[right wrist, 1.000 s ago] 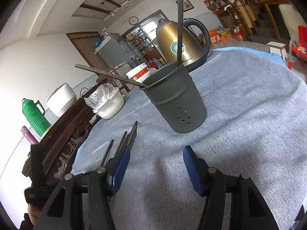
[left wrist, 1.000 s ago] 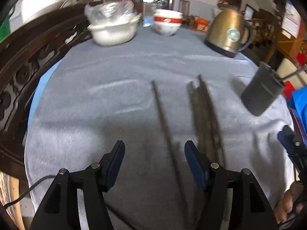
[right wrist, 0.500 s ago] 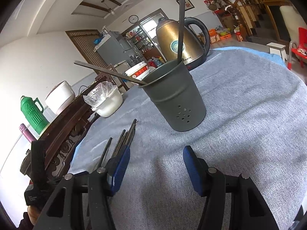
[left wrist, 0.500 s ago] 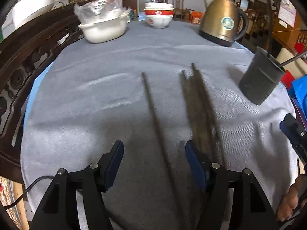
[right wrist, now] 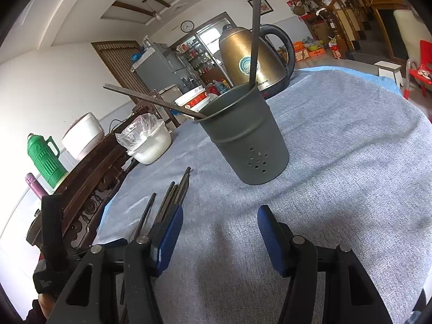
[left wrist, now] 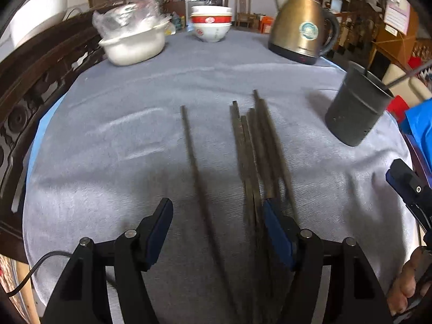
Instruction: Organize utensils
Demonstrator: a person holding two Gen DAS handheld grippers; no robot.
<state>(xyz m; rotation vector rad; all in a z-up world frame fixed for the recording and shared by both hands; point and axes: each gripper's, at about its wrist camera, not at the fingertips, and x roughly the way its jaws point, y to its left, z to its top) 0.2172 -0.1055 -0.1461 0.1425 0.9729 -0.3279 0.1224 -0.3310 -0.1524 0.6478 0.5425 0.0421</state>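
Note:
Several dark chopsticks lie on the grey tablecloth [left wrist: 113,145]: a single chopstick [left wrist: 194,156] and, to its right, a close bundle [left wrist: 256,145]. My left gripper [left wrist: 216,205] hovers over their near ends. Its jaws are opening; the single chopstick runs between them untouched, and the right finger overlaps the bundle. The dark grey perforated holder [right wrist: 248,145] stands ahead of my right gripper [right wrist: 219,213], which is open with only cloth between its fingers. Two chopsticks stand in the holder, one upright [right wrist: 255,27] and one leaning left [right wrist: 151,100].
A brass kettle [left wrist: 302,32], stacked red-and-white bowls [left wrist: 212,24] and a white bowl with plastic wrap [left wrist: 132,43] line the table's far side. Carved dark wooden furniture [left wrist: 32,86] borders the left. A green thermos [right wrist: 44,159] stands beyond it. A hand [left wrist: 405,283] shows at the lower right.
The left gripper has shifted slightly to the right, so its right finger now overlaps the bundle, and its jaws stand a little wider. The right gripper has not moved.

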